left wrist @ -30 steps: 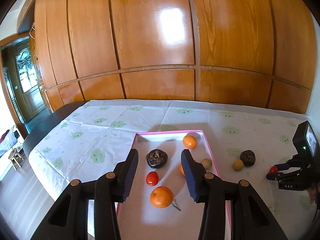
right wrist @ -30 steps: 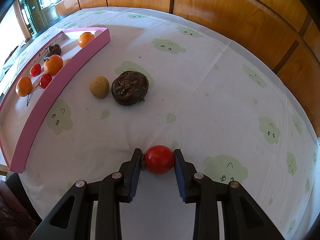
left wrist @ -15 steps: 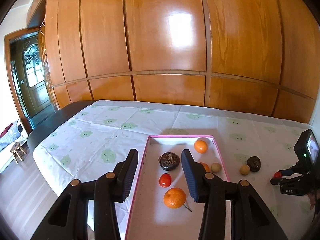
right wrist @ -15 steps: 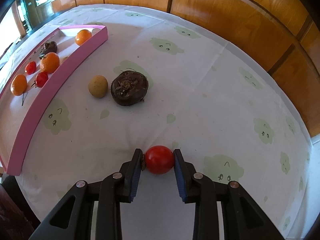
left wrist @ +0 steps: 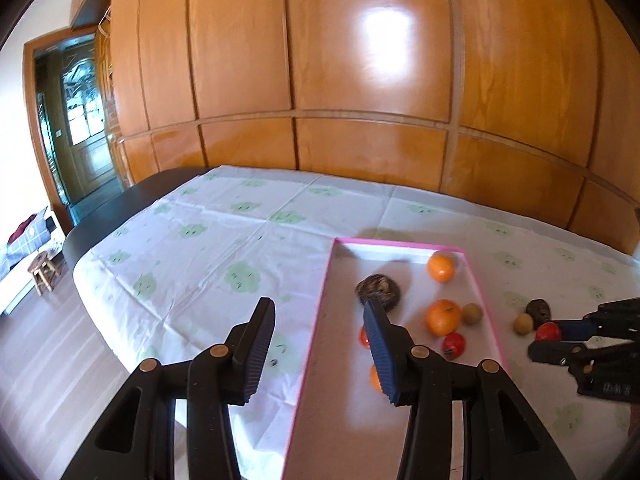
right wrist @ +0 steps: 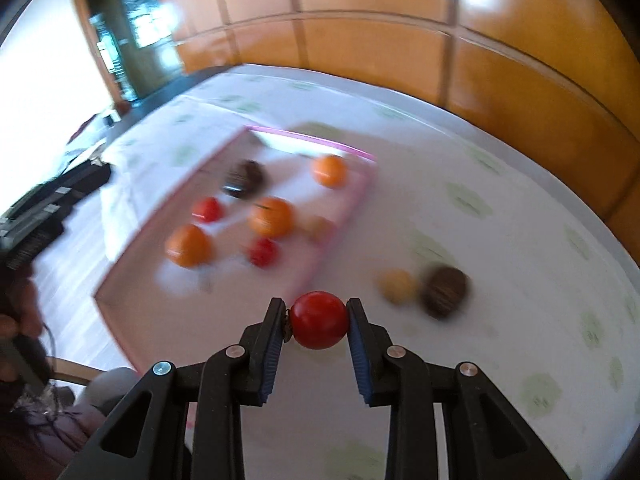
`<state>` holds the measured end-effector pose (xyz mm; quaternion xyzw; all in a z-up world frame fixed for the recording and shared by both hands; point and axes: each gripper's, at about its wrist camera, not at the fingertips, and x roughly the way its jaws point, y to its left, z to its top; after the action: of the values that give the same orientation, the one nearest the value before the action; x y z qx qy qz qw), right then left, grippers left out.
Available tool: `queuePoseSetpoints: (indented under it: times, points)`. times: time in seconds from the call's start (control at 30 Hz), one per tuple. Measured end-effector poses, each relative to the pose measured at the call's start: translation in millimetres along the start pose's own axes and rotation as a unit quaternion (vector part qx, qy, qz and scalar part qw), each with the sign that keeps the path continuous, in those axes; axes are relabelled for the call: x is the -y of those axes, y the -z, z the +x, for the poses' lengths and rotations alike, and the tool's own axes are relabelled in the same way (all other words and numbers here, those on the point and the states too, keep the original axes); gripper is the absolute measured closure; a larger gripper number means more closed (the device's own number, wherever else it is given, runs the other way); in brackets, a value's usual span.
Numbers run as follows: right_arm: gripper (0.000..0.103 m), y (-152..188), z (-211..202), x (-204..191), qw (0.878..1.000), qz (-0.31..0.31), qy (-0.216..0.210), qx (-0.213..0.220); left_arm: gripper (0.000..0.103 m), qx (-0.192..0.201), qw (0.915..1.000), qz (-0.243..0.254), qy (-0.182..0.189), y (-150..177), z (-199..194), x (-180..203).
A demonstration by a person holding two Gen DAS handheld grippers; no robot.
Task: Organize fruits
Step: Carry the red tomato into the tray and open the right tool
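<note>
My right gripper [right wrist: 318,322] is shut on a red tomato [right wrist: 319,314] and holds it above the tablecloth, just right of the pink tray's [right wrist: 340,216] near corner; it also shows in the left wrist view [left wrist: 550,334]. The pink tray [left wrist: 320,312] holds oranges [left wrist: 442,317], red tomatoes [left wrist: 454,345], a dark brown fruit [left wrist: 378,287] and a small tan fruit [left wrist: 472,313]. On the cloth right of the tray lie a tan fruit [right wrist: 396,285] and a dark brown fruit [right wrist: 446,290]. My left gripper [left wrist: 320,344] is open and empty over the tray's left rim.
The table has a white cloth with green prints [left wrist: 240,276] and a dark edge [left wrist: 120,208] at the left. Wooden wall panels [left wrist: 360,80] stand behind it. A doorway [left wrist: 76,132] and a small stool [left wrist: 42,272] are at the far left.
My right gripper has lifted the tomato and swung toward the tray; its view is blurred. My left gripper has drifted left and back, from over the tray's middle to its left rim.
</note>
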<state>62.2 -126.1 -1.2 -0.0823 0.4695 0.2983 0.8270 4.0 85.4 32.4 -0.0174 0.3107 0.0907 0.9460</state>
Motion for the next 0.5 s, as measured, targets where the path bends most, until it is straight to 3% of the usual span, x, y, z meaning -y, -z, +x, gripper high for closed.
queuePoseSetpoints:
  times: [0.23,0.5]
  points:
    - [0.071,-14.1,41.8,-40.8,0.999,-0.039,-0.004,-0.033,0.056,-0.015,0.9998,-0.009,-0.002,7.2,7.5,-7.9]
    - [0.069,-7.3,56.1,-32.9,0.999,-0.021,0.01,-0.049,0.056,-0.036,0.9993,-0.001,0.01,15.4,17.5,-1.4]
